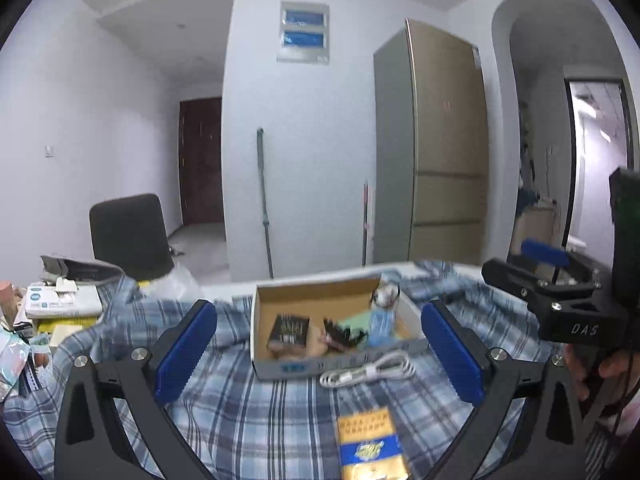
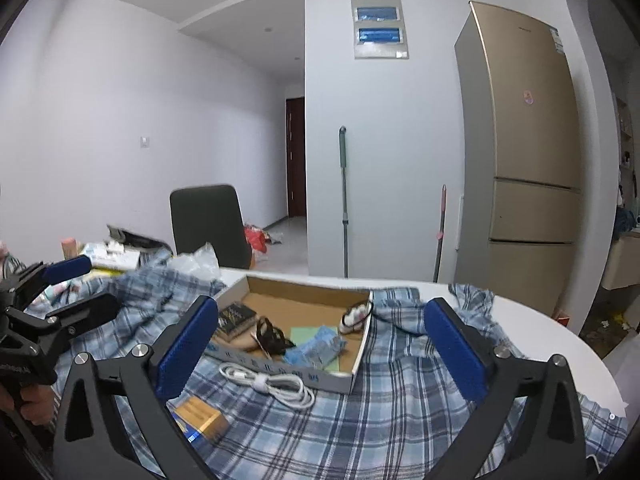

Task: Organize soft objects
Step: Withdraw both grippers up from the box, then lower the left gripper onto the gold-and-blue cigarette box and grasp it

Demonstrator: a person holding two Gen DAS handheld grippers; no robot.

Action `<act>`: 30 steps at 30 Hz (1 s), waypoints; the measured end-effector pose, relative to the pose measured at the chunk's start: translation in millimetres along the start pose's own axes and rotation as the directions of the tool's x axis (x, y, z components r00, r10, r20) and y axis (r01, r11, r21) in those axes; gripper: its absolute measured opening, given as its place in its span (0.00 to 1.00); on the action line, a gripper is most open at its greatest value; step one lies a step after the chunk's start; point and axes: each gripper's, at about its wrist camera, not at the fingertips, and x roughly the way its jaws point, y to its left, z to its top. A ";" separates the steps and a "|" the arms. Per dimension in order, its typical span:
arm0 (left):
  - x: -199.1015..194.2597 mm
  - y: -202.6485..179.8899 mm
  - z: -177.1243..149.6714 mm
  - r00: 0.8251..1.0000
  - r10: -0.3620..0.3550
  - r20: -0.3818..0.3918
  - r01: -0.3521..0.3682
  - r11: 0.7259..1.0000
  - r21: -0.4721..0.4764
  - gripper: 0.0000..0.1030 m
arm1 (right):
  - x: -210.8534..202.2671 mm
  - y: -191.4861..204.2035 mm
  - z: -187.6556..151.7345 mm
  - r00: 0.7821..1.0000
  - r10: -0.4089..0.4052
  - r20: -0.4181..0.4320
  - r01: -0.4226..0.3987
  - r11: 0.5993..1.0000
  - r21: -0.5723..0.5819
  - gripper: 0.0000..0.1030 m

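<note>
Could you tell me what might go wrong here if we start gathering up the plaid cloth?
The cardboard box, white cable and gold packet all rest on the plaid cloth, so pulling it would probably drag or spill them. Both claws, left and right, are open and hold nothing, and they sit close together, so they might collide.

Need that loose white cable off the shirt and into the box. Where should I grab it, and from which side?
Probably grip the white cable at its banded middle, where the coils are bunched; the loops either side look too slack. It lies flat on the plaid shirt, just in front of the cardboard box, so come down from above with the open right gripper, jaws straddling the bundle across its length.
</note>
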 end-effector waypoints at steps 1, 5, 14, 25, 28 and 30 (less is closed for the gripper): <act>5.4 -1.0 -3.7 1.000 -0.001 -0.018 0.001 1.000 0.013 1.00 | 3.6 0.1 -5.2 1.000 0.002 -0.014 -0.002 1.000 0.000 1.00; 20.4 0.5 -18.0 0.997 -0.011 -0.075 0.012 1.000 0.007 1.00 | 14.0 -1.3 -18.9 0.997 0.023 -0.067 -0.023 1.000 0.004 1.00; 32.5 -6.4 -31.3 0.989 -0.040 -0.141 0.046 0.998 0.038 1.00 | 21.2 1.1 -24.1 0.993 0.040 -0.110 -0.042 0.999 -0.009 1.00; 63.3 -8.1 -47.2 0.902 -0.192 -0.386 0.197 0.980 -0.028 0.91 | 15.0 1.0 -22.5 0.996 0.035 -0.082 -0.035 0.999 -0.008 1.00; 70.9 -4.6 -52.2 0.869 -0.237 -0.435 0.217 0.971 -0.096 0.90 | 16.8 -1.4 -22.3 0.995 0.041 -0.093 -0.041 0.999 0.003 1.00; 79.0 -7.0 -59.0 0.838 -0.245 -0.488 0.220 0.969 -0.110 0.90 | 17.7 -1.7 -22.5 0.994 0.045 -0.097 -0.044 0.999 0.007 1.00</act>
